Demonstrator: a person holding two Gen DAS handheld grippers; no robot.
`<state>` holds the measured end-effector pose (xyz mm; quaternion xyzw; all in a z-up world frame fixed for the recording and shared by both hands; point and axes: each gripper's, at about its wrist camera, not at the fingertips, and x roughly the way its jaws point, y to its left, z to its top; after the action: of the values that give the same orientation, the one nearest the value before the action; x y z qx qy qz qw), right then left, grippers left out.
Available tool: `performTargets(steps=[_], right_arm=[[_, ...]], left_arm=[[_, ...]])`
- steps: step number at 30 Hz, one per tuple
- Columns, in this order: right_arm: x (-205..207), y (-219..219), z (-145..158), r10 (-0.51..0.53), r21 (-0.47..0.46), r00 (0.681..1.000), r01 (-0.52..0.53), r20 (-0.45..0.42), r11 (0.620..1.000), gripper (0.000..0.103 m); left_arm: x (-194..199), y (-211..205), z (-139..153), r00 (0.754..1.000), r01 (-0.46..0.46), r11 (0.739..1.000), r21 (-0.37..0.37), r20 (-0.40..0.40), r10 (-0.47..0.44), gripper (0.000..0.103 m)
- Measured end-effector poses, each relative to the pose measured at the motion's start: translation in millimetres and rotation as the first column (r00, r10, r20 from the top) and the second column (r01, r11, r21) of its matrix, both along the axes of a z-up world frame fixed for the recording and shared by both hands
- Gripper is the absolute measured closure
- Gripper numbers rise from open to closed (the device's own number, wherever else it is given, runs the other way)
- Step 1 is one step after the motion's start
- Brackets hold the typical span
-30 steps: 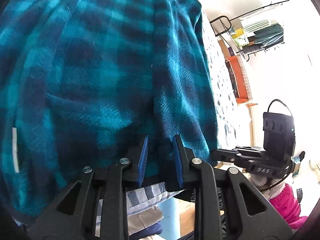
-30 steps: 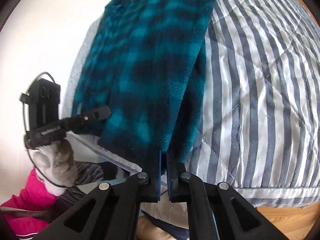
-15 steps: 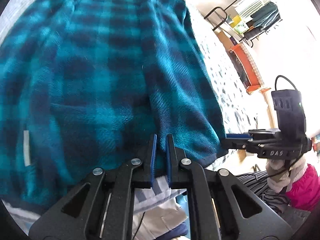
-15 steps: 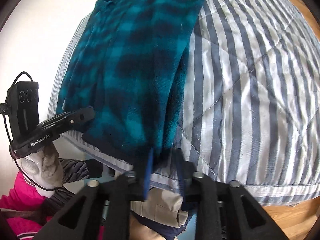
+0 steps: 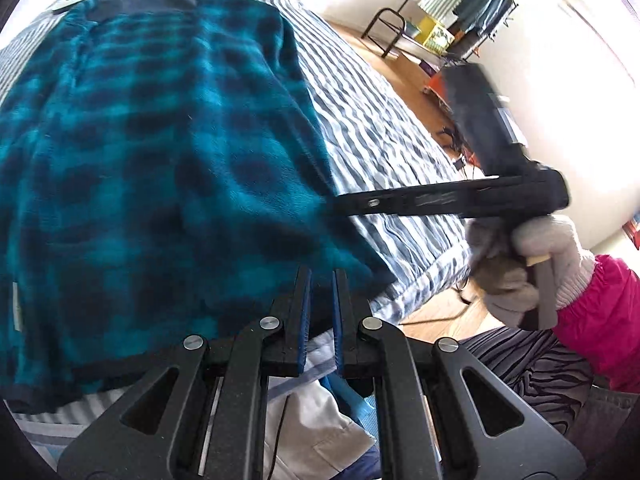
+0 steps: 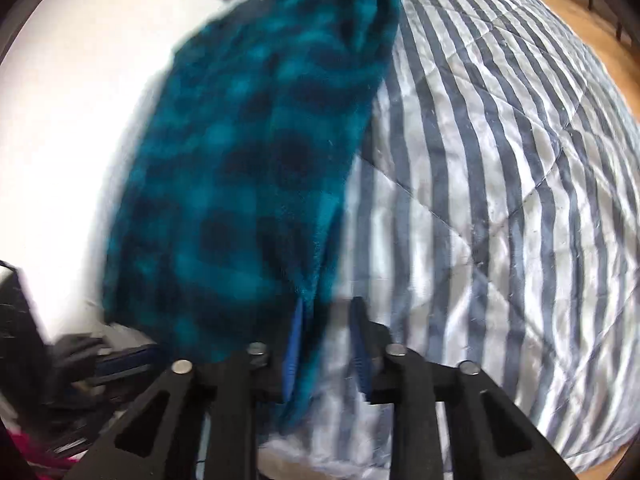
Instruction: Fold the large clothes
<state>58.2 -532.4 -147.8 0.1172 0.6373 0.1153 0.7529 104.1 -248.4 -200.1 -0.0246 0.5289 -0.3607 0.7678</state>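
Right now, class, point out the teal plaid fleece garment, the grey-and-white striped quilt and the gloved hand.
Teal plaid fleece garment (image 5: pixel 160 168): left wrist view, middle of the fabric.
Grey-and-white striped quilt (image 6: pixel 500 184): right wrist view, bare striped surface.
Gloved hand (image 5: pixel 532 264): left wrist view, glove's knuckles.

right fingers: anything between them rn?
In the right wrist view, the fleece edge hangs between the right gripper fingers, which have just been closing; striped quilt behind.
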Motion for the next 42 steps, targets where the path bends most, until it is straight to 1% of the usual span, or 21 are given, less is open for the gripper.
performTargets(steps=[3,4,5,6,7,8,14,15,18,21,22,23,24,25,26,27,29,33,36,40,42], right_arm=[[2.8,-5.4,6.7,-0.016,0.023,1.0,0.016,-0.001,1.0,0.086],[2.6,-8.2,12.4,-0.024,0.045,1.0,0.023,0.014,0.999,0.085],[0.8,-13.5,18.1,-0.035,0.069,0.999,0.033,0.027,0.997,0.081],[-0.1,-20.8,27.1,-0.057,0.102,0.997,0.052,0.048,0.993,0.078],[-0.8,-27.0,34.7,-0.076,0.119,0.995,0.068,0.071,0.991,0.072],[-1.6,-33.6,42.0,-0.095,0.128,0.991,0.082,0.094,0.988,0.07],[-4.0,-81.8,72.8,-0.227,0.2,0.958,0.191,0.177,0.961,0.069],[-3.8,-90.2,76.6,-0.248,0.209,0.951,0.208,0.187,0.955,0.069],[-4.3,-105.1,83.3,-0.29,0.238,0.936,0.241,0.2,0.941,0.069],[-9.4,-115.5,86.9,-0.309,0.258,0.93,0.255,0.2,0.932,0.069],[-9.1,-113.9,88.0,-0.313,0.256,0.928,0.259,0.201,0.931,0.069],[-8.5,-113.1,88.4,-0.315,0.256,0.928,0.261,0.201,0.931,0.069],[-8.0,-112.3,87.8,-0.316,0.257,0.927,0.262,0.2,0.93,0.069],[-7.9,-111.9,86.9,-0.319,0.259,0.927,0.264,0.198,0.929,0.069],[-7.2,-111.8,86.5,-0.319,0.262,0.928,0.264,0.194,0.928,0.069],[-6.3,-110.9,86.0,-0.316,0.262,0.929,0.262,0.194,0.929,0.069],[-4.4,-108.3,85.1,-0.31,0.258,0.93,0.257,0.195,0.932,0.069],[-0.6,-102.2,80.7,-0.294,0.26,0.937,0.242,0.187,0.935,0.067],[5.0,-96.2,77.9,-0.281,0.262,0.942,0.229,0.183,0.938,0.061],[18.7,-89.7,71.4,-0.272,0.289,0.947,0.216,0.169,0.933,0.043],[29.9,-85.8,65.3,-0.271,0.302,0.95,0.216,0.152,0.928,0.04]], left_arm=[[-2.0,-12.7,-2.5,1.0,0.011,1.0,0.02,0.009,-0.012,0.094],[-5.0,-15.7,-1.0,1.0,0.021,1.0,0.023,0.014,-0.021,0.087],[-7.4,-21.0,0.2,0.999,0.032,0.999,0.027,0.022,-0.032,0.075],[-7.7,-29.7,-0.5,0.999,0.04,0.999,0.031,0.033,-0.041,0.068],[-7.9,-37.2,-0.3,0.998,0.048,0.998,0.036,0.046,-0.05,0.057],[-9.2,-43.4,0.6,0.997,0.056,0.997,0.043,0.053,-0.059,0.052],[-9.1,-87.4,-16.0,0.994,0.1,0.985,0.138,0.04,-0.106,0.052],[-8.6,-94.7,-21.8,0.993,0.103,0.98,0.171,0.032,-0.11,0.052],[-7.9,-104.2,-33.3,0.995,0.089,0.968,0.233,0.026,-0.098,0.052],[-8.8,-104.4,-38.7,0.995,0.081,0.962,0.261,0.038,-0.095,0.052],[-10.6,-105.7,-39.2,0.992,0.087,0.956,0.279,0.058,-0.108,0.057],[-11.3,-105.7,-39.6,0.991,0.084,0.952,0.295,0.078,-0.112,0.07],[-10.7,-104.1,-40.1,0.99,0.078,0.951,0.3,0.088,-0.109,0.073],[-7.6,-100.6,-40.6,0.992,0.079,0.957,0.278,0.075,-0.103,0.076],[-4.1,-96.6,-40.4,0.994,0.072,0.964,0.256,0.061,-0.09,0.084],[-0.3,-91.3,-39.7,0.996,0.066,0.971,0.229,0.04,-0.077,0.089],[5.8,-79.6,-35.7,0.999,0.045,0.985,0.168,0.001,-0.046,0.095],[9.5,-56.0,-20.8,1.0,-0.002,0.997,0.073,-0.028,0.004,0.096],[10.2,-39.0,-6.9,0.998,-0.038,0.999,0.011,-0.04,0.038,0.097],[11.0,-26.5,7.1,0.997,-0.07,0.997,-0.043,-0.048,0.068,0.097],[10.4,-24.2,11.7,0.997,-0.069,0.996,-0.052,-0.041,0.067,0.097]])
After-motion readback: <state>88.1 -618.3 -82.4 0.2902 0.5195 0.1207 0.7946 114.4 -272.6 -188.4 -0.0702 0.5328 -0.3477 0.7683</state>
